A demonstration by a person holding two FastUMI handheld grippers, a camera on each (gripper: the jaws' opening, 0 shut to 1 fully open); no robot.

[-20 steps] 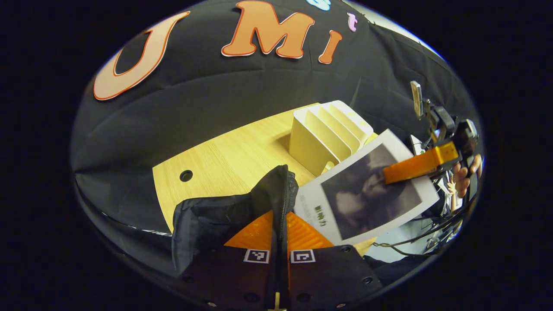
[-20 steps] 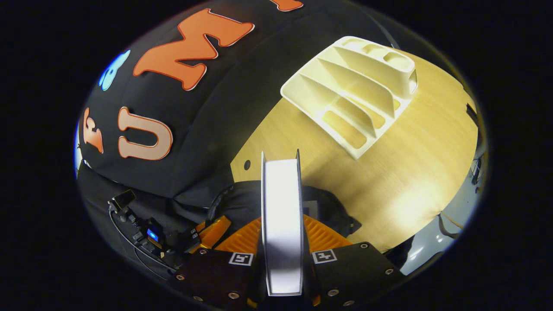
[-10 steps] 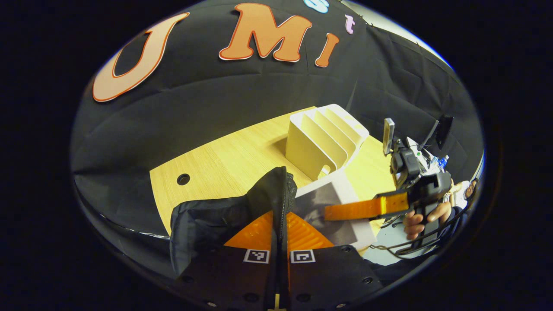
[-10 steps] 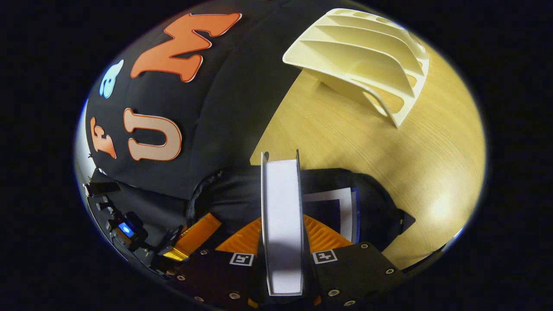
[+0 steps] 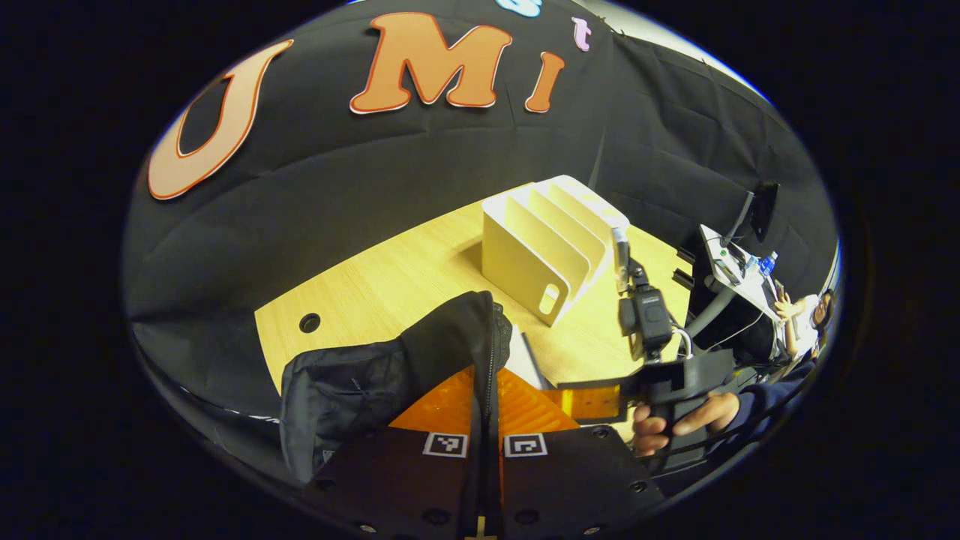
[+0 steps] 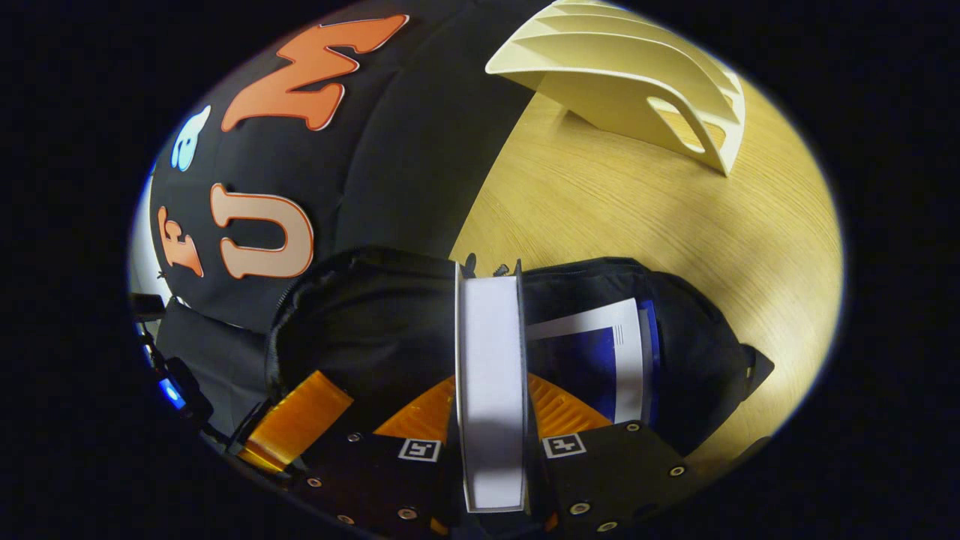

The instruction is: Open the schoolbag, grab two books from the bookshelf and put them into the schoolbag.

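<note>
The black schoolbag [image 5: 352,382] lies at the table's near edge. My left gripper [image 5: 486,375] is shut on its zipped flap and holds it up. Over the open mouth of the schoolbag [image 6: 375,322], my right gripper [image 6: 491,382] is shut on a white book [image 6: 491,337], seen page-edge on. A second book [image 6: 600,352] with a blue and white cover lies inside the bag. In the left gripper view a corner of the white book [image 5: 523,352] shows behind the flap, with the right gripper [image 5: 577,401] and a hand [image 5: 675,424] low at the right. The cream bookshelf [image 5: 544,240] has bare slots.
The wooden table [image 5: 390,277] has a round cable hole [image 5: 310,323] at its left. The bookshelf [image 6: 630,82] stands beyond the bag in the right gripper view, with bare table [image 6: 675,225] between. One finger of the left gripper [image 6: 292,416] shows beside the bag. A desk with gear [image 5: 739,262] stands outside the booth.
The right gripper has come down and to the left with the white book, from above the bag to its mouth. The left gripper keeps hold of the flap.
</note>
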